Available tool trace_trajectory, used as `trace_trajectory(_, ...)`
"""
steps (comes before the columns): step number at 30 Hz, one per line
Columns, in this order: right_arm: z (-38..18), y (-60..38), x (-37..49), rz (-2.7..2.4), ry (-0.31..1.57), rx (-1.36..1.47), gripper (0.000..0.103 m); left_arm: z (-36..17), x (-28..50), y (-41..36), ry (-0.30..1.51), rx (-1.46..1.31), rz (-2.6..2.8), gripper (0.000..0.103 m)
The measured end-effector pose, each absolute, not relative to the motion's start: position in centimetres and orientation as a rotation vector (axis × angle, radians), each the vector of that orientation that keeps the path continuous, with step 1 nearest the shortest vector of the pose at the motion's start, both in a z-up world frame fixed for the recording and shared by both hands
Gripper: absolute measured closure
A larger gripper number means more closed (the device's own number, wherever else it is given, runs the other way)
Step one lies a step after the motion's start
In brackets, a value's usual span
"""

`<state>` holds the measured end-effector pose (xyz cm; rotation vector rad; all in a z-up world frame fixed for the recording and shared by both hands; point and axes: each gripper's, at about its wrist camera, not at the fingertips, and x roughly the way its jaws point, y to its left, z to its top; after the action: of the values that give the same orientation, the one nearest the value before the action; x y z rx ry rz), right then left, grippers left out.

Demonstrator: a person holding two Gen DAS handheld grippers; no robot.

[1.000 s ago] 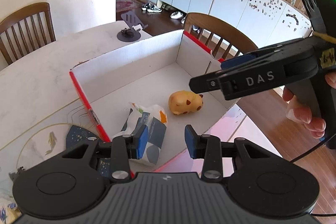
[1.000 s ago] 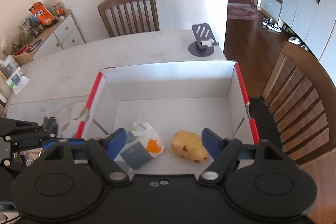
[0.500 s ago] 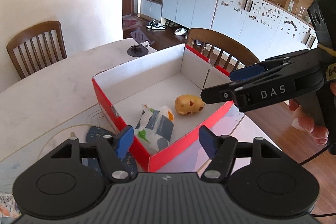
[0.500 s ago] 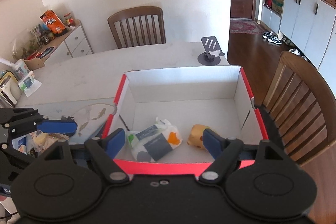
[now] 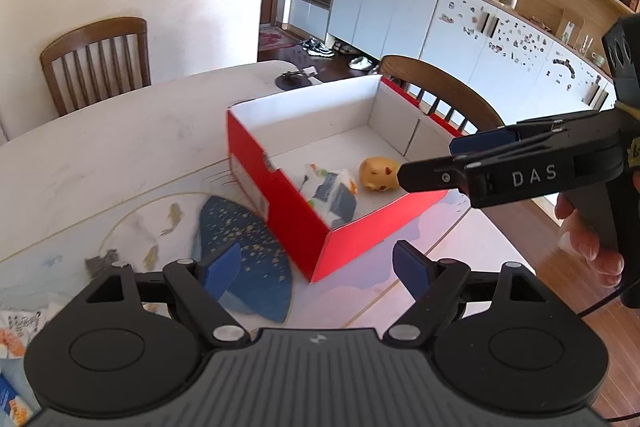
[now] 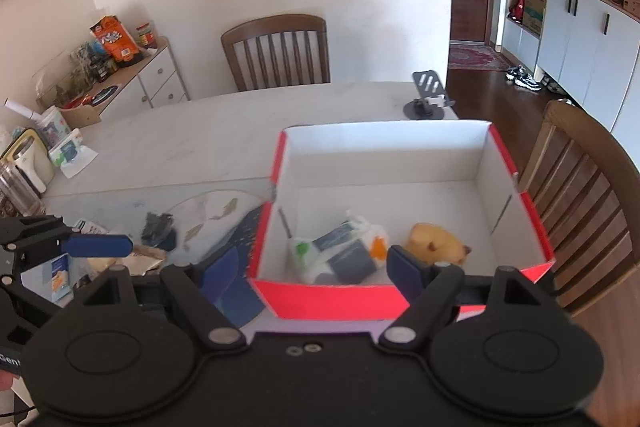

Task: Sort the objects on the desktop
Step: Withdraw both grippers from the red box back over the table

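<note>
Both the left gripper (image 5: 316, 267) and right gripper (image 6: 312, 267) are hanging spread and empty near the red box (image 6: 332, 301), so the person is best reaching slowly for the blue fan (image 5: 248, 259) next.

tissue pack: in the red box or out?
In. The tissue pack lies on the floor of the red box, beside the yellow toy.

Red box (image 5: 296, 211), white inside; yellow toy (image 5: 378, 173); navy gold-speckled mat (image 5: 248, 255), perhaps.
</note>
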<state>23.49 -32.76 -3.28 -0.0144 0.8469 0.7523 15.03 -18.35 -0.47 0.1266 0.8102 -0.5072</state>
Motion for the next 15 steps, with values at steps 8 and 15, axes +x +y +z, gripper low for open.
trace_trajectory(8,-2.7,-29.6,20.7,0.771,0.838,-0.029,0.021,-0.3,13.7,-13.7,0.801,0.093,-0.466,0.004)
trace_trajectory(15,-2.2,-25.7,17.3,0.807,0.810,-0.069,0.021,-0.3,12.8,-8.7,0.794,0.045,-0.425,0.000)
